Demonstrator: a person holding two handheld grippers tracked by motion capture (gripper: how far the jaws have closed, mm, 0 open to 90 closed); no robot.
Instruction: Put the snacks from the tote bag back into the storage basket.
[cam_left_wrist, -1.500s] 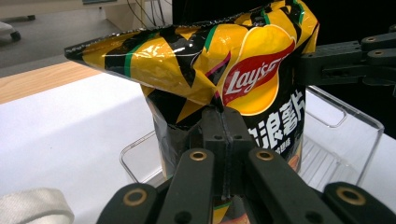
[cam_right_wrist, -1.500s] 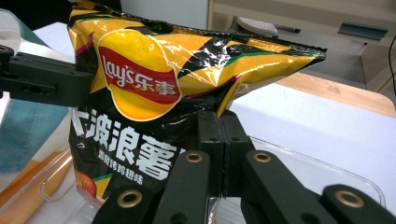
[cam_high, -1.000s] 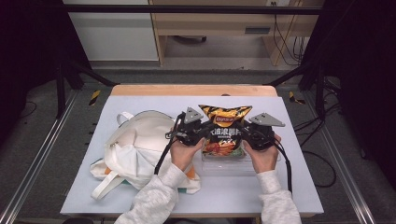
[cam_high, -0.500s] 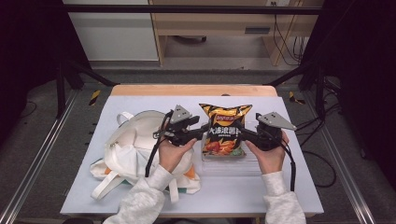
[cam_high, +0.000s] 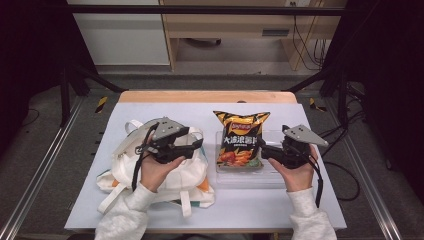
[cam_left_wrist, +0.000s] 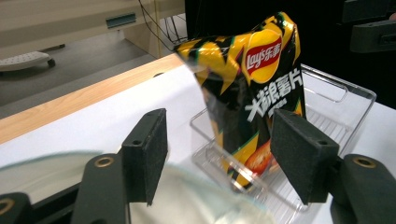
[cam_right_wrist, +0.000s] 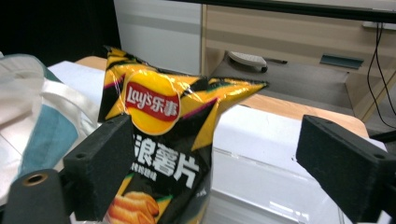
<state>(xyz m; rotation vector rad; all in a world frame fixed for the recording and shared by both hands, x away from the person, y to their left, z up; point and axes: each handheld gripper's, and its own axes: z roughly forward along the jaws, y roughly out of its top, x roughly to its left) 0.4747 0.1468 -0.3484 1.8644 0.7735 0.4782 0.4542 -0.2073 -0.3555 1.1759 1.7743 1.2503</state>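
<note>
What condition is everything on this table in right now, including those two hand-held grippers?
Chip bag: sealed, puffy, propped in the clear tray, free of both grippers.
Clear tray: open-topped, flat on the table.
Cloth bag: crumpled, lying flat.
Left gripper: open, jaws just opened, nothing between them.
Right gripper: open, just opened, holding nothing.

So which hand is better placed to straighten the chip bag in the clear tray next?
Probably the right. The right gripper sits open right beside the yellow-and-black crisp bag standing in the clear plastic tray. The left gripper, also open, hangs over the white cloth tote bag, farther away.
</note>
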